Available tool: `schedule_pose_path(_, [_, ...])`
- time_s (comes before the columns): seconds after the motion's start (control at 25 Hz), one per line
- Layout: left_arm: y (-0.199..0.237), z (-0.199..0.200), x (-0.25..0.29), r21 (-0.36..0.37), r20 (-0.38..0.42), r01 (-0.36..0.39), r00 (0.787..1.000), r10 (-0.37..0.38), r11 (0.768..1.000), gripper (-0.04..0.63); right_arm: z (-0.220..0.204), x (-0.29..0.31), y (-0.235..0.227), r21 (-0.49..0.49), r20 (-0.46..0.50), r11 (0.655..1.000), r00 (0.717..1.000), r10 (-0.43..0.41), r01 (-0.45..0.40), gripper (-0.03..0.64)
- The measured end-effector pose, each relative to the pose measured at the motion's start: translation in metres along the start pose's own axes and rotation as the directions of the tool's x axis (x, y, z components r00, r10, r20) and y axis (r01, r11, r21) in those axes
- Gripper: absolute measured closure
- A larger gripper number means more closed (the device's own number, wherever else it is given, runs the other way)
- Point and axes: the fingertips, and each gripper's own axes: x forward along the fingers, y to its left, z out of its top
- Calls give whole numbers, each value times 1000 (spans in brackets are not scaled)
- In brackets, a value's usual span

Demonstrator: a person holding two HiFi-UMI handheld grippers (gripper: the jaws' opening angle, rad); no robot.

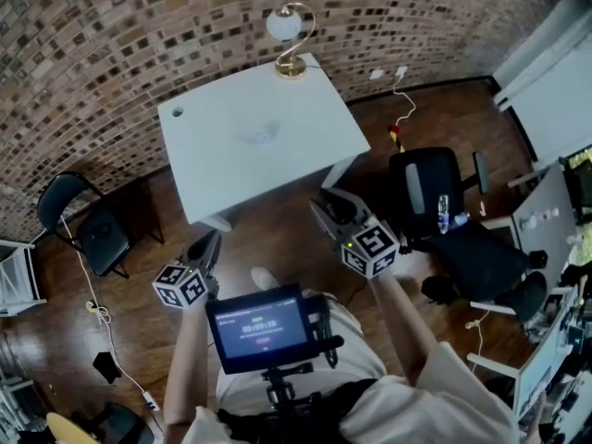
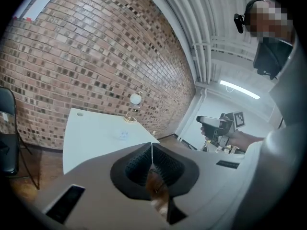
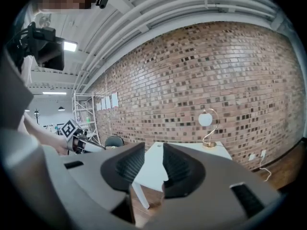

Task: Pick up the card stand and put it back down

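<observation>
The card stand [image 1: 264,136] is a small, pale object near the middle of the white table [image 1: 213,169], too small to make out in detail. It also shows faintly in the left gripper view as the card stand [image 2: 123,134]. Both grippers are held in the air above the wooden floor, well short of the table. My left gripper [image 1: 212,241] has its jaws shut together with nothing between them, as the left gripper [image 2: 152,148] shows in its own view. My right gripper [image 1: 324,203] stands open and empty; through the right gripper's [image 3: 153,152] gap I see the table [image 3: 200,150].
A gold lamp with a white globe [image 1: 289,37] stands at the table's far edge against the brick wall. A black chair [image 1: 79,220] is at the left and a black office chair [image 1: 444,215] at the right. Cables lie on the floor. A screen [image 1: 259,326] hangs at the person's chest.
</observation>
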Motion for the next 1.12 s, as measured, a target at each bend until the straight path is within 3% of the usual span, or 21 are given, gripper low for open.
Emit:
schedule_pose_path(0.4, [-111, -76, -8, 8, -84, 22, 996, -21, 1000, 588, -50, -124, 26, 34, -50, 999, 998, 42, -40, 494])
schedule_pose_path(0.68, [-144, -114, -23, 10, -99, 29, 995, -28, 1000, 588, -87, -162, 34, 54, -75, 998, 997, 29, -25, 494])
schedule_pose_path(1.12, [-146, -81, -27, 48, -113, 100, 989, -94, 994, 588, -62, -170, 19, 118, -4, 988, 995, -102, 102, 494])
